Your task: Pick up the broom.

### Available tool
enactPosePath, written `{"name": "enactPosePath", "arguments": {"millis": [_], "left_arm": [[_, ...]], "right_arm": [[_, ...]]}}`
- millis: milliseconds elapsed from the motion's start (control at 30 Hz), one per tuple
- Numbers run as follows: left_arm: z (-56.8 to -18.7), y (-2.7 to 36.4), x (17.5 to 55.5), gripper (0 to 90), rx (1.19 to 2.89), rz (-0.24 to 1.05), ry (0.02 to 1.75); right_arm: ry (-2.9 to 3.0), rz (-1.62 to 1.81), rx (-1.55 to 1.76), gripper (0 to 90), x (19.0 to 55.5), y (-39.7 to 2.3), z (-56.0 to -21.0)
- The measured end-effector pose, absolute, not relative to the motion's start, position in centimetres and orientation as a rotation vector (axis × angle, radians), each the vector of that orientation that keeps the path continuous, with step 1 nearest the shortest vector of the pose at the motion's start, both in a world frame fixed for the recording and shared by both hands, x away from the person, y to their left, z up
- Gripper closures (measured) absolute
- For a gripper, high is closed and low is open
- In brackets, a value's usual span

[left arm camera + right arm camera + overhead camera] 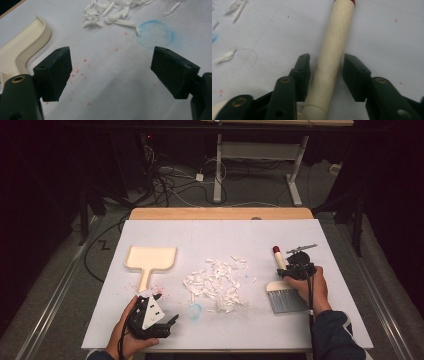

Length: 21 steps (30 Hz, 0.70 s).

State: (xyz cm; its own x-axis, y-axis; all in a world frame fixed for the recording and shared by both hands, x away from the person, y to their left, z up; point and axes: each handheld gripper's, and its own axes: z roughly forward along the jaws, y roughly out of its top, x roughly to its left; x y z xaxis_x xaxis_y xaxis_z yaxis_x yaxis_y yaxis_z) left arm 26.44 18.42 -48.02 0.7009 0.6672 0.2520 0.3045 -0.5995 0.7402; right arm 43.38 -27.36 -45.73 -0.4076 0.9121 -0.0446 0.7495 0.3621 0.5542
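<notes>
Right claw (325,75) straddles the handle of the brush (332,55): its jaws stand on either side of the cream shaft with a narrow gap visible on each side, so they are spread around it and not yet pinching. In the high view the brush (284,287) lies flat on the tabletop (300,235), well to the right of the pile of white scraps (218,282), bristle head toward the person and red-tipped handle end pointing away.

Handling judgement: the handle looks like smooth, rigid plastic, light, round in section. A round smooth shaft may roll or twist between flat pads; take hold low on the shaft, close to the head, where the claw now sits, so the bristle end stays controllable. The bristles look flexible and should not be gripped.

Left claw (111,72) is spread wide and holds nothing; it hovers over bare tabletop left of the scraps, near a blue ring mark (155,33). The cream dustpan (150,260) lies left of the scraps, handle toward the person. It appears stiff and light.
</notes>
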Motion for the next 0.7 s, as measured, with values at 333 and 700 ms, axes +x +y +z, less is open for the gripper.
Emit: {"name": "enactPosePath", "arguments": {"millis": [333, 700], "left_arm": [[-48.2, 18.2, 26.4, 16.3, 2.251, 0.663, 0.712], [-48.2, 18.1, 26.5, 16.3, 2.254, 0.660, 0.708]], "right_arm": [[2.315, 0.682, 1.386, 71.4, 43.2, -27.4, -45.8], [2.279, 0.768, 1.329, 71.5, 42.4, -27.9, -45.2]]}}
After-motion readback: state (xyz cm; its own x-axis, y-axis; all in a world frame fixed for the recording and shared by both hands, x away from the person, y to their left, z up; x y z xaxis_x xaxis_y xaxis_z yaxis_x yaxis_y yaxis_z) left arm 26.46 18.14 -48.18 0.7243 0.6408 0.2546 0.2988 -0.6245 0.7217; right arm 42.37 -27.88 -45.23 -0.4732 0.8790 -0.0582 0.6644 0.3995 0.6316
